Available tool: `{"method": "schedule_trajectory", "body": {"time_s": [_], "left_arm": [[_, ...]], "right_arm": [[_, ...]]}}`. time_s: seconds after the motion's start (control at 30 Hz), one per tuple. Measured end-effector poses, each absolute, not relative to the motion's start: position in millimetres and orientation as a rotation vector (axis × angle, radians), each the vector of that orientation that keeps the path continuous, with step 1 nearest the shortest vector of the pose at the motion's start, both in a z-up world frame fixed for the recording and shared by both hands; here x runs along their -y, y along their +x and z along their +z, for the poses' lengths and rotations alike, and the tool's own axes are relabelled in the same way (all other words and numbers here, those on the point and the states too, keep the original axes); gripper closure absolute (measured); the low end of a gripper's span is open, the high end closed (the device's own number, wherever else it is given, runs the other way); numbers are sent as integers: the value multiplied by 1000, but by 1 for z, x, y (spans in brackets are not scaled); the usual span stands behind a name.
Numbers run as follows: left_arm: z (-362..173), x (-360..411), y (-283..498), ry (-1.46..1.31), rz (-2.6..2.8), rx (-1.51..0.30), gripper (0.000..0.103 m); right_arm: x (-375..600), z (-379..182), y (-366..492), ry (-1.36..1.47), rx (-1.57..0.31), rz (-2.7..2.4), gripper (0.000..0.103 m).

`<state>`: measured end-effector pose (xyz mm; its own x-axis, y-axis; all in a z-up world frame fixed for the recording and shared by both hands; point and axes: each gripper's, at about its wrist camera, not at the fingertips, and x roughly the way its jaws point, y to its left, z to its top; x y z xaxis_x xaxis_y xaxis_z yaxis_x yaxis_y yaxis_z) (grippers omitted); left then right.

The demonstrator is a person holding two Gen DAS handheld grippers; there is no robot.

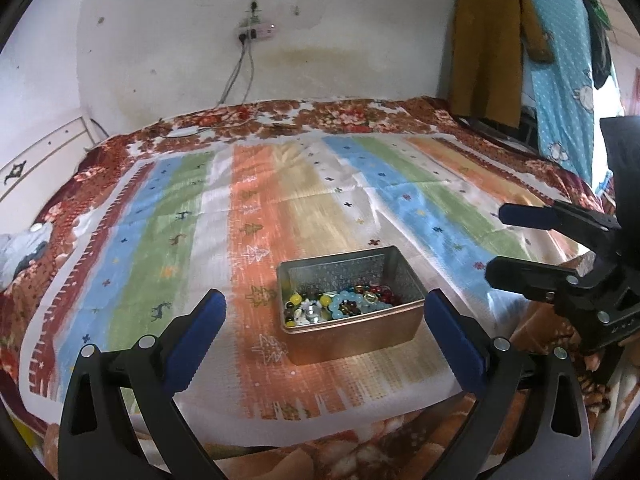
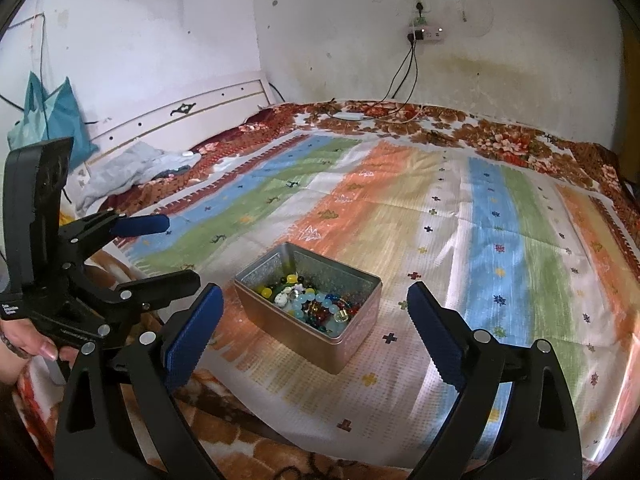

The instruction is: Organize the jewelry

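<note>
The bed (image 1: pixel 120 200) fills both views and is covered by a floral blanket (image 2: pixel 500 136). A striped cloth (image 1: pixel 320 184) in blue, green, orange and cream lies flat on top of the blanket.

A headboard (image 2: pixel 192 116) stands against the wall at the left of the right wrist view. A power strip (image 2: pixel 426 34) is fixed to the wall behind the bed, with cables hanging from it down to the blanket. Clothing (image 1: pixel 492 40) hangs at the upper right of the left wrist view.

The left tool (image 1: pixel 324 316) stands wide, with nothing between its blue pads (image 1: pixel 200 336). The right tool (image 2: pixel 316 320) also stands wide and carries nothing. Each tool appears at the edge of the other's view, and a hand (image 2: pixel 24 344) grips the left tool's handle.

A rectangular metal tin (image 1: pixel 360 328), lid off, rests on the striped cloth near its front edge, ahead of both tools and touched by neither. Beaded jewelry (image 2: pixel 316 306), in yellow, light blue, red, dark and white beads, lies piled inside the tin.
</note>
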<state>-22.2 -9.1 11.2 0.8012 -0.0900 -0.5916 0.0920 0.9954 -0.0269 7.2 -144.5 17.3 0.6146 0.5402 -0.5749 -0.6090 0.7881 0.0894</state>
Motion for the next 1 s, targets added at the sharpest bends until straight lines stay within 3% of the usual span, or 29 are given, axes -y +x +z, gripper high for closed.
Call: {"method": "schedule_trajectory", "body": {"time_s": [1.0], "left_arm": [[9, 6, -24, -36, -103, -623, 6]], "right_arm": [[149, 11, 10, -71, -644, 644, 9]]}}
